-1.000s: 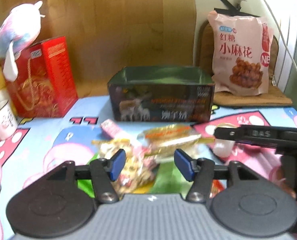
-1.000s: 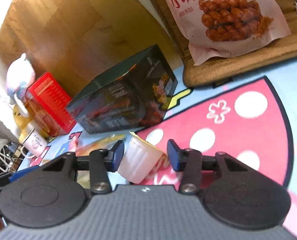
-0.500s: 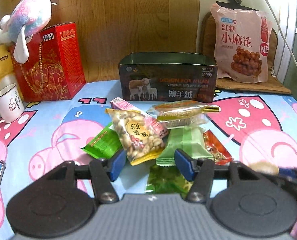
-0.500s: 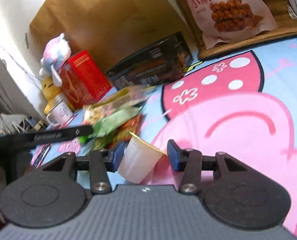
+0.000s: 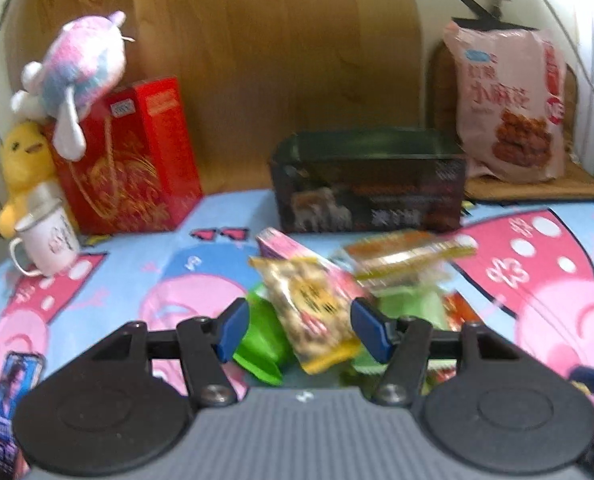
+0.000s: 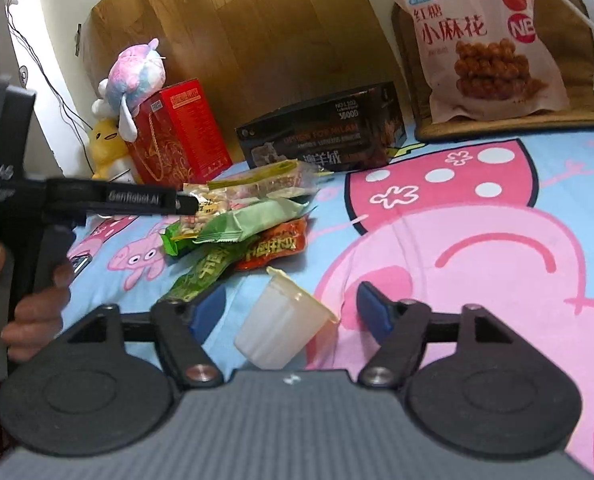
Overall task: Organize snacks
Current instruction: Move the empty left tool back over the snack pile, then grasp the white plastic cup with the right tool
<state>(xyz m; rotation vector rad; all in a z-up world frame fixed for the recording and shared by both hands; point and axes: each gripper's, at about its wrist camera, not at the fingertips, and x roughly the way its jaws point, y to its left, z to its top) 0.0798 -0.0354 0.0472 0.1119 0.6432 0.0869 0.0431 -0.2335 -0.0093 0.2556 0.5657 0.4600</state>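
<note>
We judge the jelly cup point(image 6: 285, 326) light and crushable; grip its ribbed wall. The right hand-held gripper point(image 6: 293, 314) has just opened, pads clear of it.

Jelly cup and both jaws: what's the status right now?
Right gripper just opened, jelly cup loose between jaws. Left gripper open at snack pile. Dark box unobstructed.

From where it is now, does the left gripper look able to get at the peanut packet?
Probably yes. The left gripper is open, the peanut packet lies on top of the snack pile right ahead between its fingers, and nothing covers it.
</note>
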